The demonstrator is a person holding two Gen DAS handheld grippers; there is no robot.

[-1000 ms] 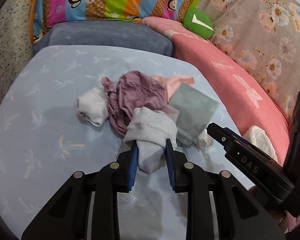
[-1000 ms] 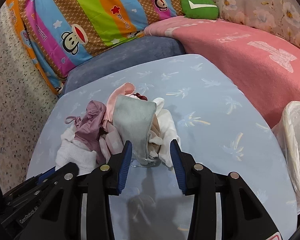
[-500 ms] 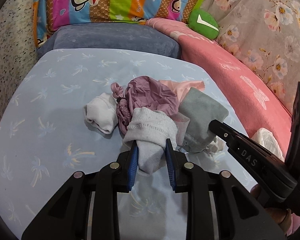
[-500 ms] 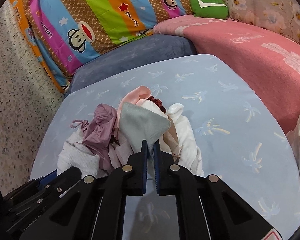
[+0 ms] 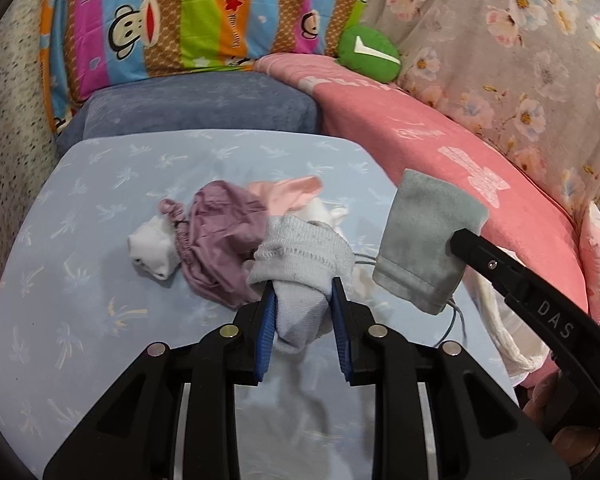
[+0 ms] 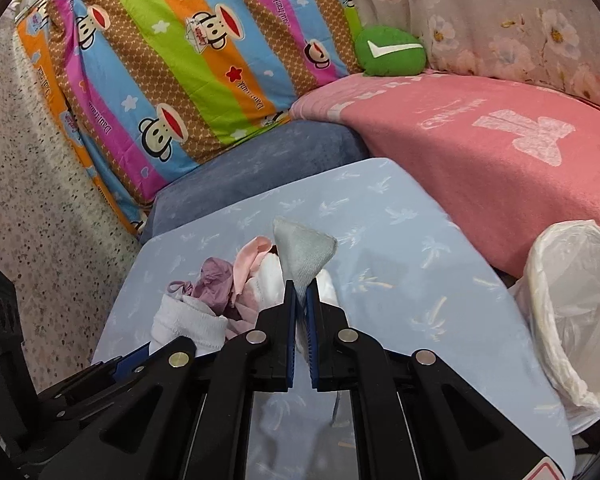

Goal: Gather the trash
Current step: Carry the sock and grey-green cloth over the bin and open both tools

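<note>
The grey-green velvety drawstring pouch (image 5: 428, 240), which a second ago lay on the heap with the right gripper (image 6: 300, 300) standing open around it, now hangs in the air pinched by one corner between that gripper's blue-padded fingers (image 6: 288, 320), closed tight on the cloth; its drawstring trails beneath it in the left wrist view. The left gripper (image 5: 302, 304) grips the pale grey ribbed sock (image 5: 300, 264) as it did before, fingers clamped on its bunched lower end, and the sock now sits raised above the heap rather than lying across it. Left behind on the light blue palm-print table (image 5: 100, 312) are a crumpled mauve satin garment (image 5: 216, 240), a small white sock (image 5: 152, 250) touching its left side, a pink cloth (image 5: 288, 196) behind it and some white fabric (image 6: 270, 280) under where the pouch was. The heap lies near the middle of the table, with bare blue cover to the left, behind and to the right of it. Off the table's right edge stands a bin lined with a white plastic bag (image 6: 572, 312), its mouth open and just beside the table. A pink blanket (image 6: 480, 152) borders the far right, a blue-grey cushion (image 5: 196, 108) the far edge, with a striped monkey-print pillow (image 6: 188, 68) behind and speckled flooring (image 6: 32, 208) to the left.
</note>
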